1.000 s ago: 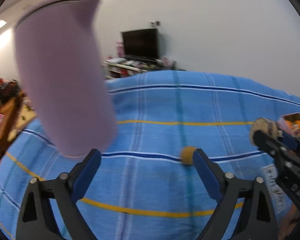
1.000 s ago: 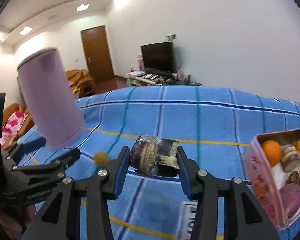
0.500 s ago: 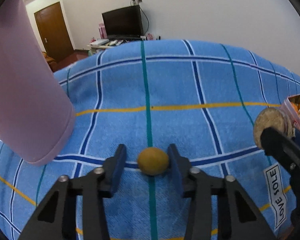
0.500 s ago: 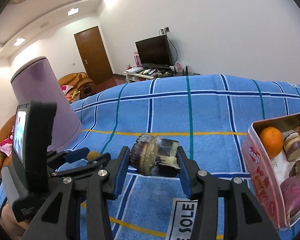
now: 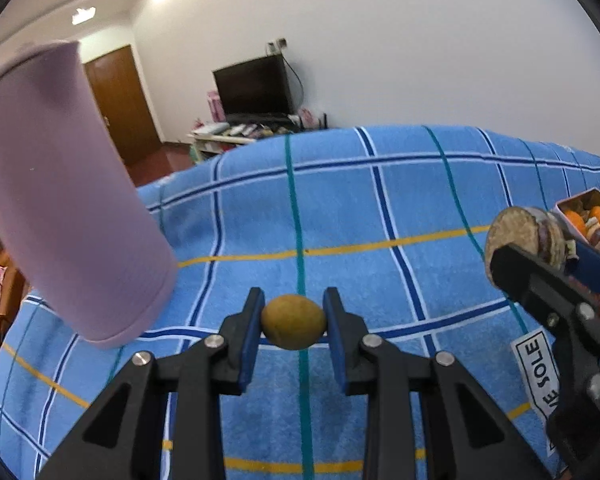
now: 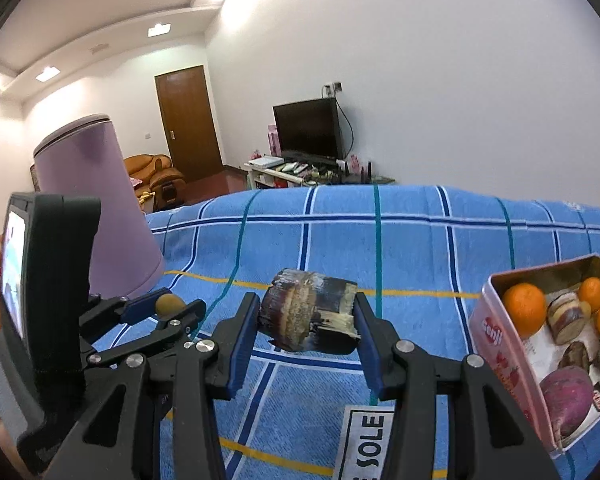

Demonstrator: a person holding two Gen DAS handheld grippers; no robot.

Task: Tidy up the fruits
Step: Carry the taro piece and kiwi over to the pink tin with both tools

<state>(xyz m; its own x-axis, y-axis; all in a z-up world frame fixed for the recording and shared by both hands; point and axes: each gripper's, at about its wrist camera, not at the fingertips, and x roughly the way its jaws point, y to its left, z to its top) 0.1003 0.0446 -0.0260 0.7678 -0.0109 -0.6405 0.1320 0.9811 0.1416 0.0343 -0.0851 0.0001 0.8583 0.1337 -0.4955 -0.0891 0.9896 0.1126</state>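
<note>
Beside blue cloth (image 6: 420, 240), pink tin (image 6: 496, 344) holds oranges (image 6: 524, 310).

White walls (image 6: 440, 80), brown door (image 6: 188, 124), dark television (image 6: 307, 130) — recessed ceiling lights (image 6: 159, 30) glowing.

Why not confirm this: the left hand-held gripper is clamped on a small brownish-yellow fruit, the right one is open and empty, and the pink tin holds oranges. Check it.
One part is wrong. The right hand-held gripper is not empty: the right wrist view shows it shut on a dark cut stalk piece. The rest stands: the left hand-held gripper clamps the small brownish-yellow fruit, and the pink tin holds oranges.
</note>
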